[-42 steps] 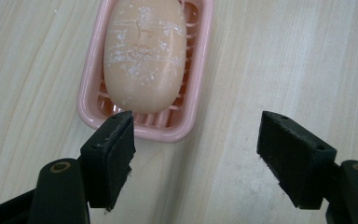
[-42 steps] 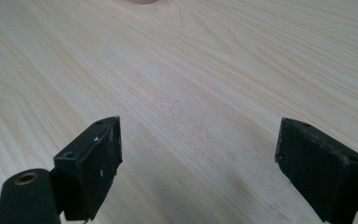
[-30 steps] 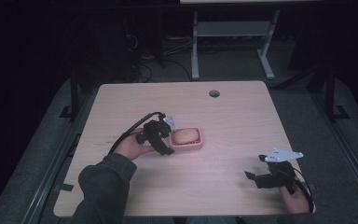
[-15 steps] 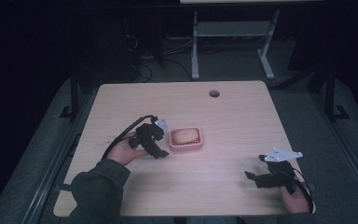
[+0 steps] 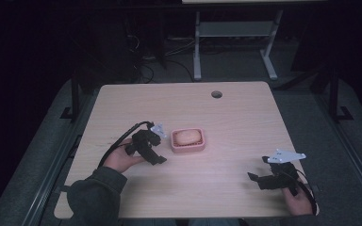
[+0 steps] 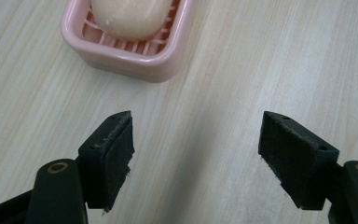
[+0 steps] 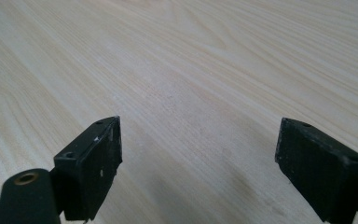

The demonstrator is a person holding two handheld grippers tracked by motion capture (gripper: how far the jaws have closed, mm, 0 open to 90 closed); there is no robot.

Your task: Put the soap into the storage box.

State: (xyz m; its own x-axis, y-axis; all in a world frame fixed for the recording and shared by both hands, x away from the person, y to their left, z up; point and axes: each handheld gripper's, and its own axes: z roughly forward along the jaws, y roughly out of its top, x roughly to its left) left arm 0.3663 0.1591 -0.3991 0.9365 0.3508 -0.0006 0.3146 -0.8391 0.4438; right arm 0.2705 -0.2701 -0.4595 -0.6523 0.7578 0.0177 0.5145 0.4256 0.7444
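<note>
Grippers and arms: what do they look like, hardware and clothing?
Both are black two-finger tools. The left gripper has blocky black fingers on pivot arms with brass-ringed holes, a black cable looping back and a grey plate on top. The right gripper carries a grey three-cornered plate. The left arm wears a dark sleeve.

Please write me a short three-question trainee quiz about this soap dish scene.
1. True or false: the left gripper is shut on the pink soap dish.
2. What lies in the dish?
3. Which gripper is nearer the dish: A left, B right?

Key
1. False: its jaws stand open, apart from the dish.
2. A pale bar of soap.
3. A.
</note>
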